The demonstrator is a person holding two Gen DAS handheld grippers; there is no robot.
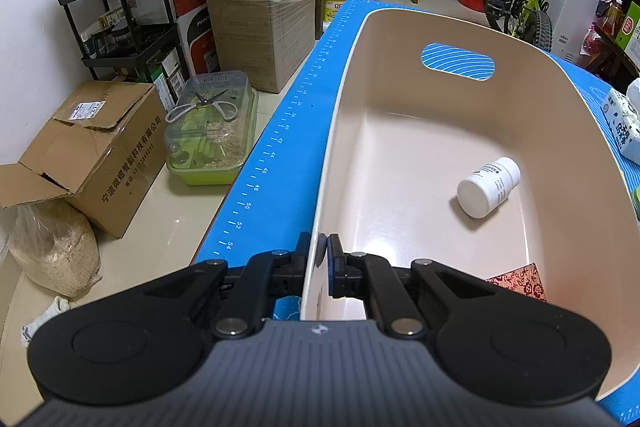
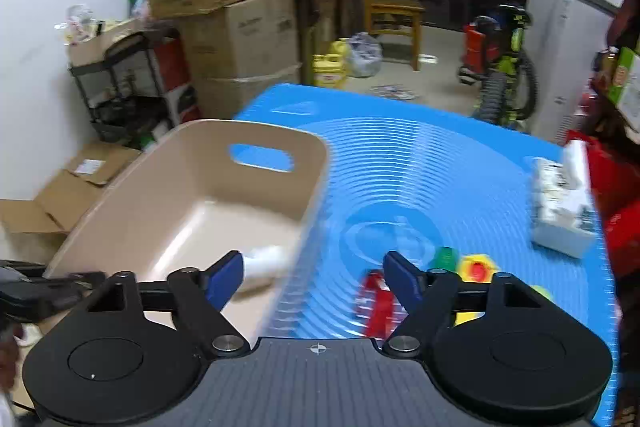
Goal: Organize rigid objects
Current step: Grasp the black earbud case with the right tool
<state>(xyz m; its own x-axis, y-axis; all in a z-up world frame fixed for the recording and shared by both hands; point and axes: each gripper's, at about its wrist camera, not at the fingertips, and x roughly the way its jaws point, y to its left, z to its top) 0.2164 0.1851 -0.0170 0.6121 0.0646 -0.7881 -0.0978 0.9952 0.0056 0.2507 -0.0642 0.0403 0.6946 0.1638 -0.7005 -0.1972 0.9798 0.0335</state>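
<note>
Down at the near left corner of the beige bin (image 1: 400, 131), the left gripper (image 1: 322, 247) has its jaws pressed onto the bin's rim, one finger outside the wall and one inside. Within the bin, a white pill bottle (image 1: 489, 187) lies on its side on the floor toward the right wall, its round base facing the camera and a printed label wrapped around its body. A red patterned card (image 1: 520, 281) lies flat in the bin's near right corner. The bin is smooth plastic with rounded corners and an oval handle cutout in its far wall; it stands along the left edge of the blue mat (image 1: 288, 131), beside the mat's printed ruler marks.

The right gripper (image 2: 316, 277) hangs above the mat with its blue-padded fingers spread wide and nothing between them. Its view is blurred. Beyond its right finger, small items sit near the mat's near edge: a red block (image 2: 374, 303), a green piece (image 2: 445, 259) and a yellow piece with a red centre (image 2: 476, 269). A white tissue pack (image 2: 560, 203) rests by the right edge.
</note>
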